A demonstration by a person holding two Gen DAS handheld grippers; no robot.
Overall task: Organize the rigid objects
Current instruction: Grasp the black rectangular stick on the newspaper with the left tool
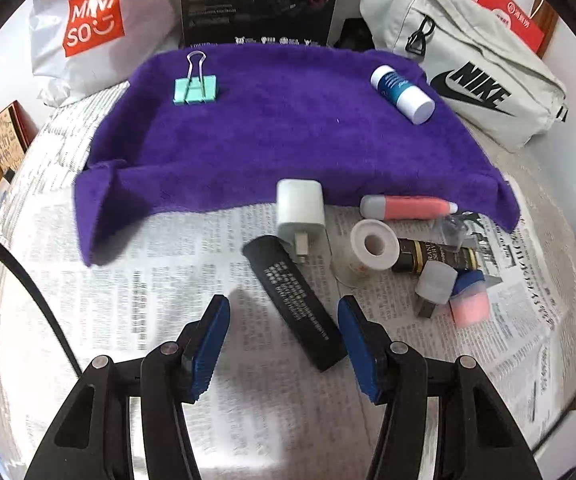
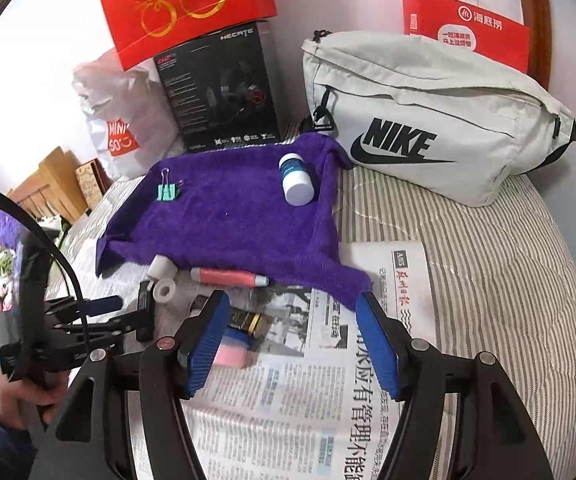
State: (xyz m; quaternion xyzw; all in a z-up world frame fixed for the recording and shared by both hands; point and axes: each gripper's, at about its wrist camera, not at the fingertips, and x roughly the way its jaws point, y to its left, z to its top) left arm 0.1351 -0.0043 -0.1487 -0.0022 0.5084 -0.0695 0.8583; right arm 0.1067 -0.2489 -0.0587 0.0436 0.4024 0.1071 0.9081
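Observation:
My left gripper (image 1: 283,303) hovers open over the newspaper, with a black bar-shaped pack (image 1: 296,300) lying slantwise between its fingers, not pressed by the pads. Just beyond lie a white charger (image 1: 300,210), a pink tube (image 1: 406,206), a white tape roll (image 1: 374,245), a dark gold-labelled bottle (image 1: 434,258) and a pink-and-blue piece (image 1: 468,304). On the purple towel (image 1: 279,128) rest a green binder clip (image 1: 195,89) and a blue-and-white bottle (image 1: 402,94). My right gripper (image 2: 292,298) stands open and empty over the newspaper, right of the pile.
A grey Nike bag (image 2: 428,120), a black headset box (image 2: 219,88), a white Miniso bag (image 1: 95,28) and red paper bags (image 2: 183,4) line the wall behind the towel. The newspaper (image 2: 296,408) covers a striped bed cover (image 2: 508,280). A hand (image 2: 11,400) holds the left gripper.

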